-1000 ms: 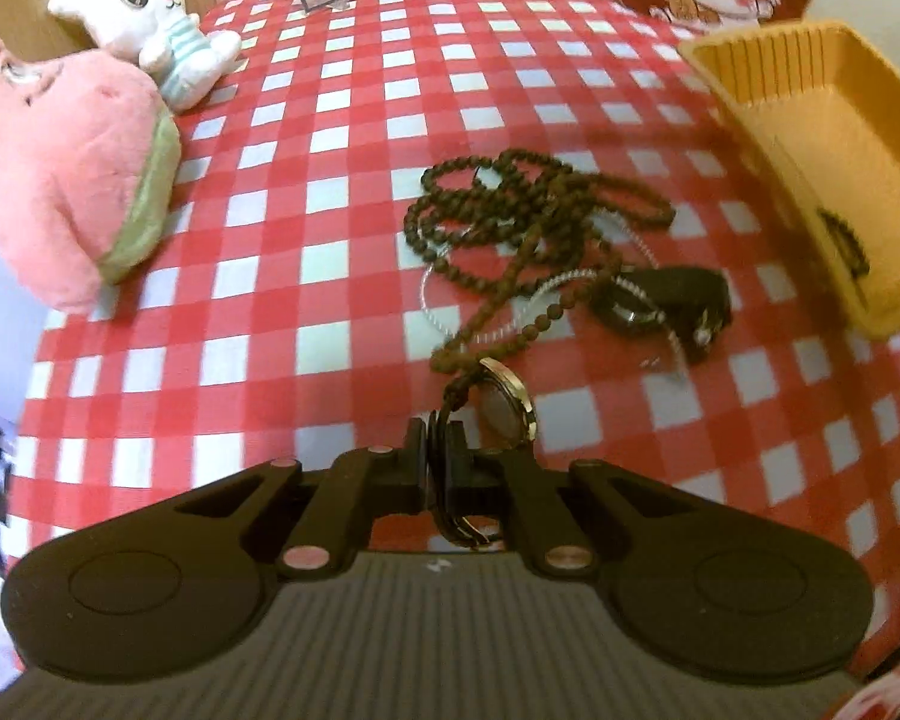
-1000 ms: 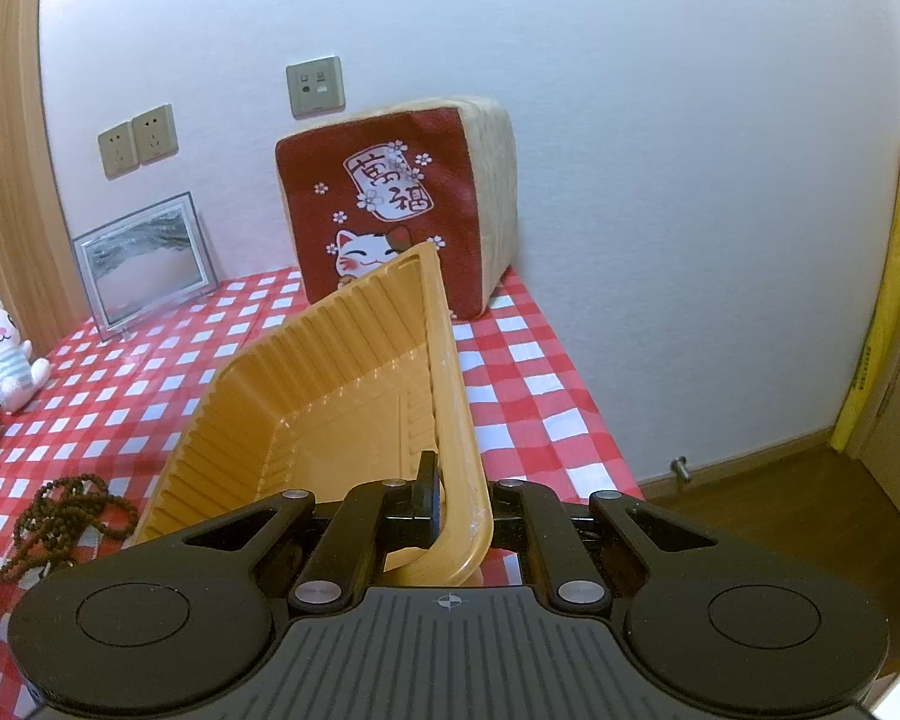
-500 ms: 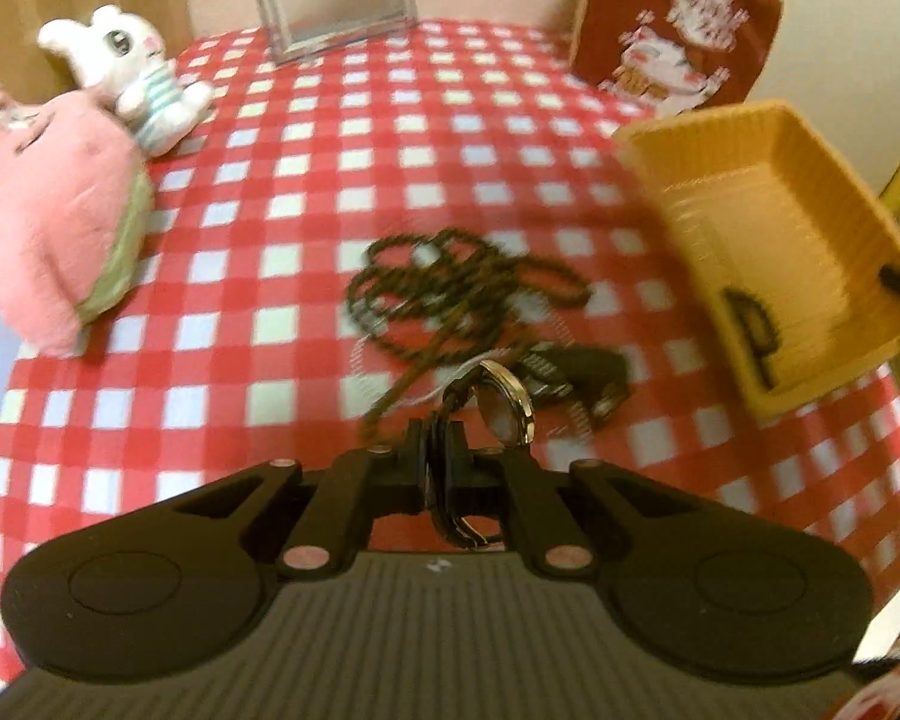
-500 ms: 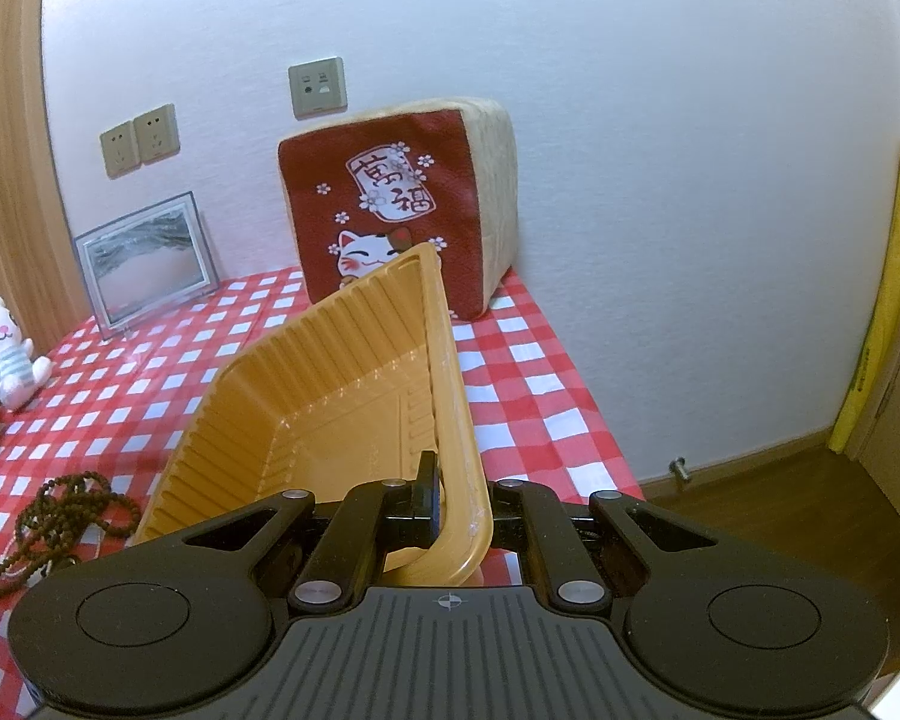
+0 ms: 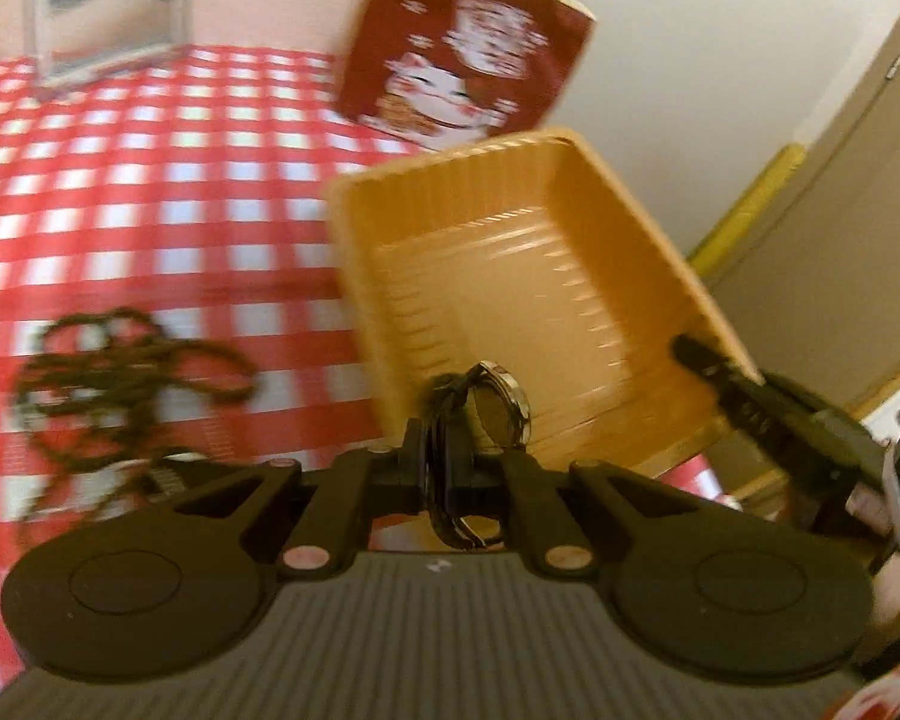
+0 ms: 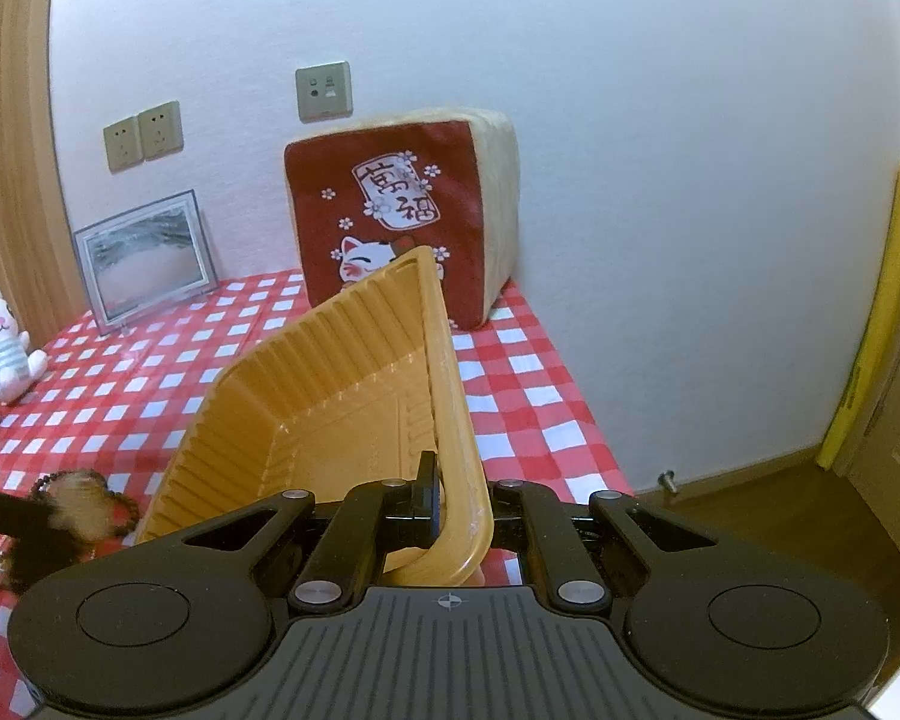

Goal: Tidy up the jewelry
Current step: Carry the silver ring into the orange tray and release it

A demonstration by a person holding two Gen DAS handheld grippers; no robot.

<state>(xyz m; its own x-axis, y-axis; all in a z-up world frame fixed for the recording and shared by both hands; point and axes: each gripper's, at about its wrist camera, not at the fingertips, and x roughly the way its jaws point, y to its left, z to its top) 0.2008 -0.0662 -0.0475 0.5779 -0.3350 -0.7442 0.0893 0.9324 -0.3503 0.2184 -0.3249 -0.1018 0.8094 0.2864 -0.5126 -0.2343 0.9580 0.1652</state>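
Observation:
My left gripper (image 5: 444, 450) is shut on a wristwatch (image 5: 498, 405) with a round silver case and dark strap, held in the air just at the near wall of the orange ribbed tray (image 5: 528, 276). My right gripper (image 6: 450, 498) is shut on the tray's rim (image 6: 450, 396) and holds the tray tilted up; its finger (image 5: 726, 378) shows on the rim in the left wrist view. A tangle of dark bead necklaces (image 5: 120, 372) lies on the red checked cloth to the left; it also shows in the right wrist view (image 6: 78, 504).
A red lucky-cat cushion (image 6: 402, 216) leans on the wall behind the tray. A framed picture (image 6: 147, 258) and a white plush cat (image 6: 0, 342) stand at the back left. The table's right edge (image 6: 576, 396) drops to a wooden floor.
My left gripper has lifted the watch off the cloth and swung right, from over the bead necklaces to the tray's near wall. The right gripper and tray have held still.

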